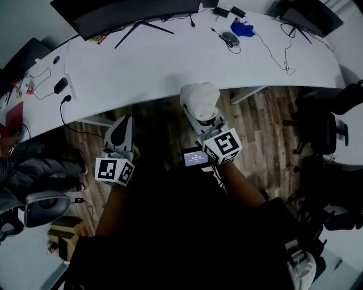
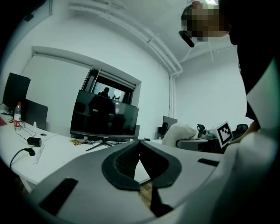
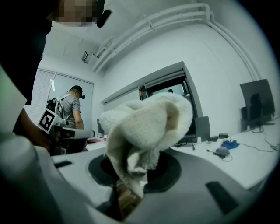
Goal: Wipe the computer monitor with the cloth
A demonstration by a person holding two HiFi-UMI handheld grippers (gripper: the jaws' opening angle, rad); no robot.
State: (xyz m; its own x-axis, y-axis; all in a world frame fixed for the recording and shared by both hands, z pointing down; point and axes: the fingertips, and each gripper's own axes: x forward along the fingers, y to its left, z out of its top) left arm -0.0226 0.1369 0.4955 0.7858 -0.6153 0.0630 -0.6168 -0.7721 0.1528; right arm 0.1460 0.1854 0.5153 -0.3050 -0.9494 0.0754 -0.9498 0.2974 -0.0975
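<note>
The wide black monitor (image 1: 130,14) stands at the far edge of the white desk (image 1: 170,73); the left gripper view shows its dark screen (image 2: 105,116) ahead. A fluffy white cloth (image 1: 199,100) is bunched in my right gripper (image 1: 205,116), which is shut on it just short of the desk's near edge. In the right gripper view the cloth (image 3: 146,129) fills the space between the jaws. My left gripper (image 1: 120,136) hangs lower left over the floor, jaws shut with nothing between them (image 2: 141,168).
On the desk lie cables, a power adapter (image 1: 60,85), a mouse (image 1: 229,38) and a blue object (image 1: 243,28). A second monitor (image 1: 309,20) stands at the far right. Office chairs (image 1: 323,133) flank the floor space. Another person (image 3: 70,111) stands in the room.
</note>
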